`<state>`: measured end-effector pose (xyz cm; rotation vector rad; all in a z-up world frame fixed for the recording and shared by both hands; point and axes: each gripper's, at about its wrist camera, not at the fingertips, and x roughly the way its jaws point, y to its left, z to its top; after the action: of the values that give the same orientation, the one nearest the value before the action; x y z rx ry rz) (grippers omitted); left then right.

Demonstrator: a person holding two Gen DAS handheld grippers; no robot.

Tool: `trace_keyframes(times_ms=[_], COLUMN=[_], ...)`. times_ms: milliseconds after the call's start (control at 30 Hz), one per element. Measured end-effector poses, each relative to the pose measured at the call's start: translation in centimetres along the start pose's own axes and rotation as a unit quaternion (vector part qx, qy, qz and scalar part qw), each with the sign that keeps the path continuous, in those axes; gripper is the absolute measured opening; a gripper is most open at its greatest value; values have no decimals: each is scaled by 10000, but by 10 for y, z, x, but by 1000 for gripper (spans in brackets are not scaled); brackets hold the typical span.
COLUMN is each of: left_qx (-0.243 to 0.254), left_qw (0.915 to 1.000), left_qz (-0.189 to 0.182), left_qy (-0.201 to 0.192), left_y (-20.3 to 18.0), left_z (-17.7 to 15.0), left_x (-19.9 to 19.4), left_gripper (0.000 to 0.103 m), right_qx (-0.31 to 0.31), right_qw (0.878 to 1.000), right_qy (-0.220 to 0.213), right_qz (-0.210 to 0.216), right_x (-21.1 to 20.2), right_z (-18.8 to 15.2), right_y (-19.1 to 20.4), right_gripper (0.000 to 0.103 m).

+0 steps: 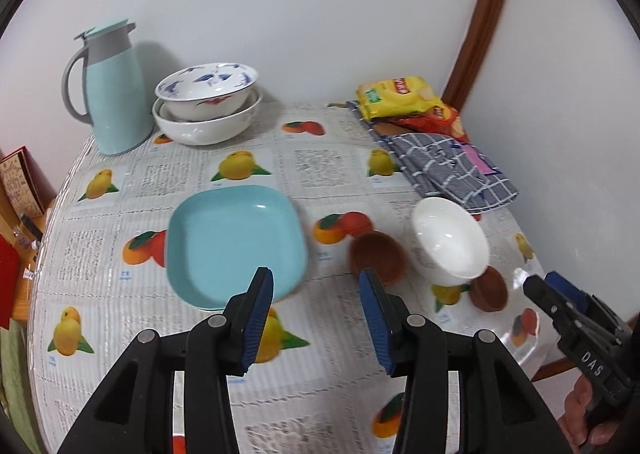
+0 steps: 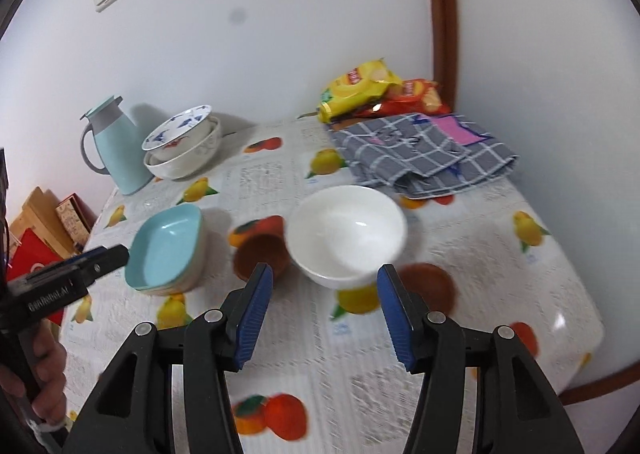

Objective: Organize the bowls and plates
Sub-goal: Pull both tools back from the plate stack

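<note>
The left hand-held gripper (image 1: 316, 290) hangs with its blue fingers apart and nothing between them, just over the near edge of the square light-blue plate (image 1: 236, 246) on the worktop (image 1: 320, 374). The right hand-held gripper (image 2: 325, 286) is also spread wide and holds nothing, just in front of the white bowl (image 2: 347, 236). A small brown bowl (image 2: 262, 256) sits between plate and white bowl, another brown bowl (image 2: 430, 284) on the white bowl's right. Two stacked patterned bowls (image 1: 208, 105) stand far back beside a light-blue jug (image 1: 110, 89).
</note>
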<state>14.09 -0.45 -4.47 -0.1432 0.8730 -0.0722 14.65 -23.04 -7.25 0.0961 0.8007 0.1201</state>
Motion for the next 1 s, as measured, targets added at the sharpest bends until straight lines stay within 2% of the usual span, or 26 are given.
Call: trace_keyframes(times_ms=[367,500,633,767,867,1000], left_qx=[47,88,-3,-69,-75,-161], left_qw=[9997,9995,9994,9993,9992,9996], left_qz=[-63,24,58,190,327,187], left_qy=[-233,-295,-340,-311,-219,-156], left_y=[-40,-49,-56,-64,-70,-72], left_z=[-2,-1,1,5,8,9], left_x=[-15,-16,-11,0,13,27], left_gripper=[43,43,43,47,47,47], right_qx=[149,288,198,25,-58,-231], right_qw=[9992,9991,9990,9987,9986,9986], right_qy=[-201,-226,-218,-318,-340,-264], right_qz=[-317,-212,-325,-395,-412,-384], right_x=[-34,-37,-34,-28,-20,-2], right_z=[-18,-18,-16,-14,-11,-7], right_y=[-43,-58,-63,-69,-74,-80], right_gripper=[54,54,65,75,77,78])
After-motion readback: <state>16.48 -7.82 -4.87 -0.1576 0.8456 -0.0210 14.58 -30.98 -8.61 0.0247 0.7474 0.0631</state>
